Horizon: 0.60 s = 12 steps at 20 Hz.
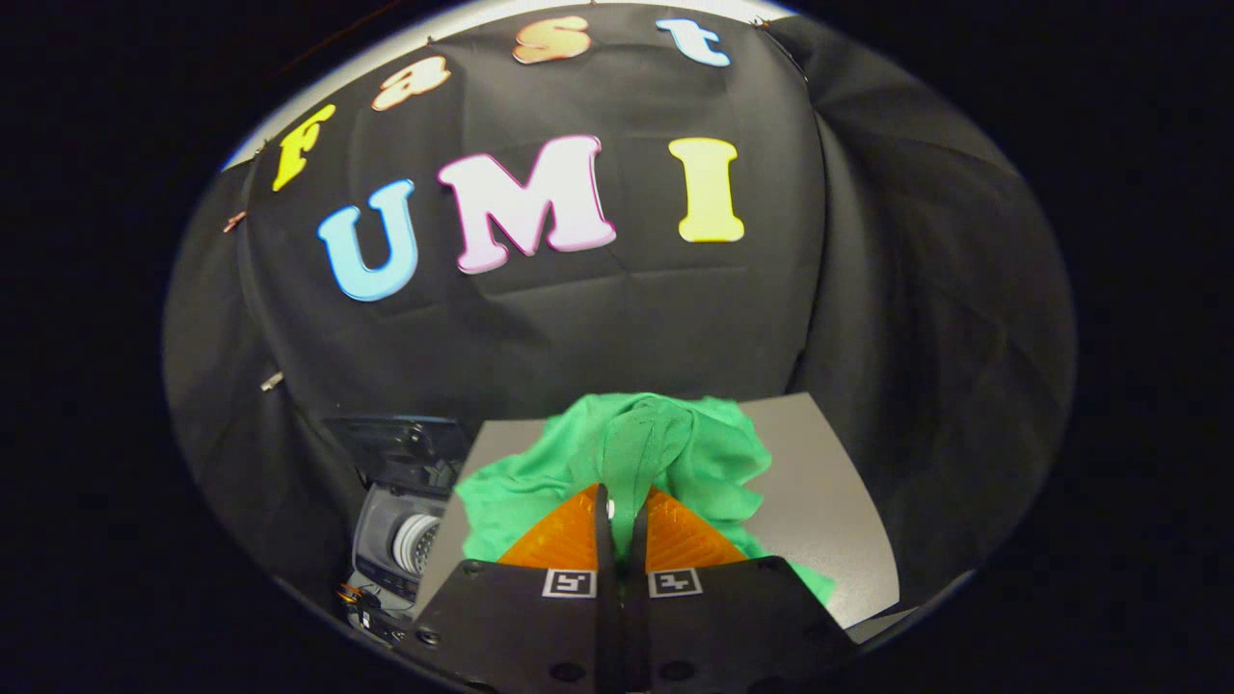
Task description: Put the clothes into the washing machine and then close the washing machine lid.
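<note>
One small washing machine with a grey body and a pale ribbed drum (405, 540) sits at the lower left of the frame, beside and below the grey tabletop (829, 492), and its dark lid (395, 439) stands raised behind the opening. We see nothing green inside that drum, so we judge the loading step as not yet done. Moving right to the lower centre, one crumpled green cloth garment (665, 453) lies heaped on the tabletop, and the gripper (622, 516) has its fingers (569, 535) pressed together on a pinched fold of it, which rises as a ridge just ahead of the tips. We count one garment, one machine and one lid. What remains, as we judge it, is carrying the garment left to the drum, releasing it, then shutting the lid.
</note>
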### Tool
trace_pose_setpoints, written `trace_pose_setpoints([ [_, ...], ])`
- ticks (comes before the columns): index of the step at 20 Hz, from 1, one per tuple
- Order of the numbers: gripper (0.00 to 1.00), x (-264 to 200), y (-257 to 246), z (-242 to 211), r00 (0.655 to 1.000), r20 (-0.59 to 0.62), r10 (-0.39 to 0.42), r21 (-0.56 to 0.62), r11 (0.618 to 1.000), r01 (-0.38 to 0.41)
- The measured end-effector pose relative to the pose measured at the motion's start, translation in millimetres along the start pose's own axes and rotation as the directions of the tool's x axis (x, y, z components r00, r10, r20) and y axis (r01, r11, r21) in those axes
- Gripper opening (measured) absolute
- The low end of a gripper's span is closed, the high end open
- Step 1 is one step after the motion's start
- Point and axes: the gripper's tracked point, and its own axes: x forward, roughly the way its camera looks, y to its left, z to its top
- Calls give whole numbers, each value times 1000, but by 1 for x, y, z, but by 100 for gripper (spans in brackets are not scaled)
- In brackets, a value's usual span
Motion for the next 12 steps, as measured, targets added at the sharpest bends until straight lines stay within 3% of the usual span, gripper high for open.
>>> trace_pose_setpoints([
  [7, 5, -81, 57, 84, 967, 234, 101, -21, 995, -99],
  [12, 5, -109, 108, 106, 937, 297, 182, -41, 983, -178],
])
